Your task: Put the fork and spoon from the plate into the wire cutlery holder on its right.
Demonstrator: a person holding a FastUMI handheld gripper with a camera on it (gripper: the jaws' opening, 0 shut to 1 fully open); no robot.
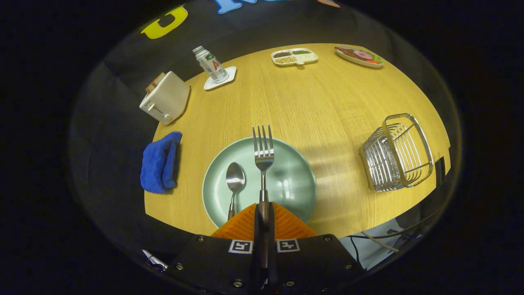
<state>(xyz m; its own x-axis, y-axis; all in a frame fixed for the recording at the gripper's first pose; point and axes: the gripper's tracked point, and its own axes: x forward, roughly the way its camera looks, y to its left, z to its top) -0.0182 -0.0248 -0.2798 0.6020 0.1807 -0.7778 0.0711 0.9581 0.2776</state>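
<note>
My gripper (264, 211) is shut on the dark handle of a silver fork (263, 149). The fork sticks straight out ahead of the fingers, its tines reaching past the far rim of a pale green plate (292, 180). It looks lifted off the plate. A silver spoon (235, 180) lies on the plate just left of the fork, bowl pointing away, its handle end hidden behind my left finger. The wire cutlery holder (396, 153) stands on the wooden table to the right of the plate, tilted in the view and holding nothing that I can see.
A folded blue cloth (160, 162) lies left of the plate. Farther back on the left are a white toaster (165, 98) and a bottle (211, 64) on a white coaster. A divided snack tray (294, 56) and a food plate (359, 56) sit at the far edge.
</note>
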